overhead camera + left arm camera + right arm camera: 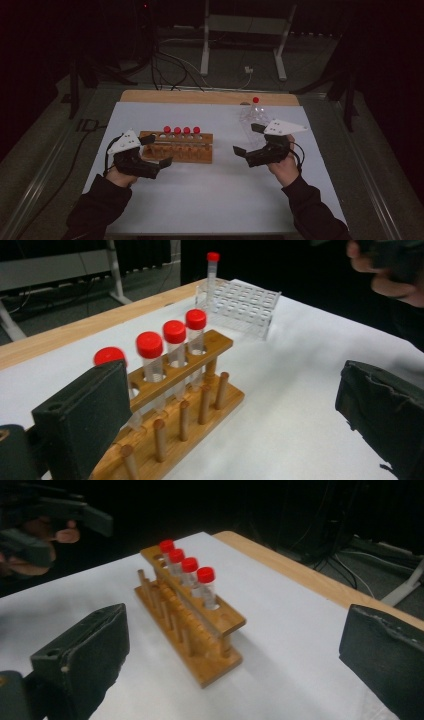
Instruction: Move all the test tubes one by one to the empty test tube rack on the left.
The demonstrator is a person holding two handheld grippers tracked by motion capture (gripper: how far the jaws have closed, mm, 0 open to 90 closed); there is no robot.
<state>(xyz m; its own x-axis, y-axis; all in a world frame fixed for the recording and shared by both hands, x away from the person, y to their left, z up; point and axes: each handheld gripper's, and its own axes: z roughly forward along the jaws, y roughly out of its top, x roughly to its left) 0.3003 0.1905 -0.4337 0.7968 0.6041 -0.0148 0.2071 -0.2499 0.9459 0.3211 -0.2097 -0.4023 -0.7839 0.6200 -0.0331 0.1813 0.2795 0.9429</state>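
Note:
A wooden tube rack (176, 148) stands left of the table's middle and holds several red-capped tubes (181, 130) in its back row. At the back right, a clear plastic rack (251, 119) carries one red-capped tube (256, 101). My left gripper (159, 150) is open at the wooden rack's left end, holding nothing. My right gripper (246, 138) is open too, between the two racks. In the left gripper view the wooden rack (222, 343) sits by the left jaw, with the clear rack (241, 302) behind. The right gripper (230, 660) faces the wooden rack (231, 622).
A white sheet (210, 200) covers the table, with a bare wooden strip (200, 96) along the far edge. Beyond it, cables and the legs of a metal stand (205, 50) lie on the dark floor. The person's other hand (390, 275) shows at top right.

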